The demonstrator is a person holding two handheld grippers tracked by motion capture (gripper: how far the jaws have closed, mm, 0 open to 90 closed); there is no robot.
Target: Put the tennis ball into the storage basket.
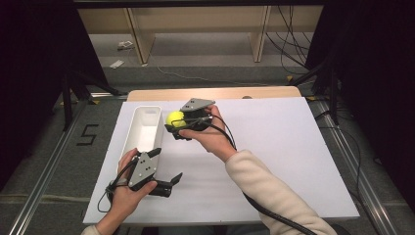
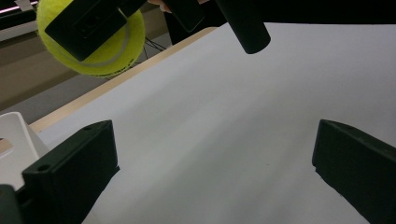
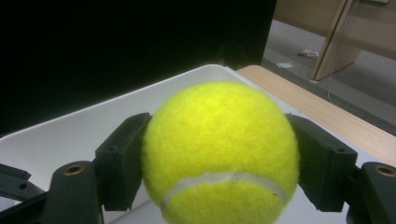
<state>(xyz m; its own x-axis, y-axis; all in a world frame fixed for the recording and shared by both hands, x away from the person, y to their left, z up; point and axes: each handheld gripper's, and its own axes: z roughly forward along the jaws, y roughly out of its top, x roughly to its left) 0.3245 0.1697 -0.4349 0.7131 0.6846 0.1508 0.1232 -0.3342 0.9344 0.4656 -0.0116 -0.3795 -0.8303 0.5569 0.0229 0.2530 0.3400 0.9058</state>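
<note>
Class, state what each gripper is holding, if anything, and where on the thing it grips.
The right gripper holds the tennis ball, jaws pressing its two opposite sides. The left gripper holds nothing; its jaws stand open.

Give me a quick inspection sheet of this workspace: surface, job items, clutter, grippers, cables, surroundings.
Surface: white table top, wooden edge at the far side.
Job's things: tennis ball held off the table beside the white bin; bin looks empty.
Clutter: nothing seen on the table.
Grippers: right gripper clamps the ball between its jaws; left gripper open, low near the bin's near end.
Cables: black cable trails under the right sleeve; more on the floor.
Surroundings: wooden shelving, grey floor, a 5 marked at left.
</note>
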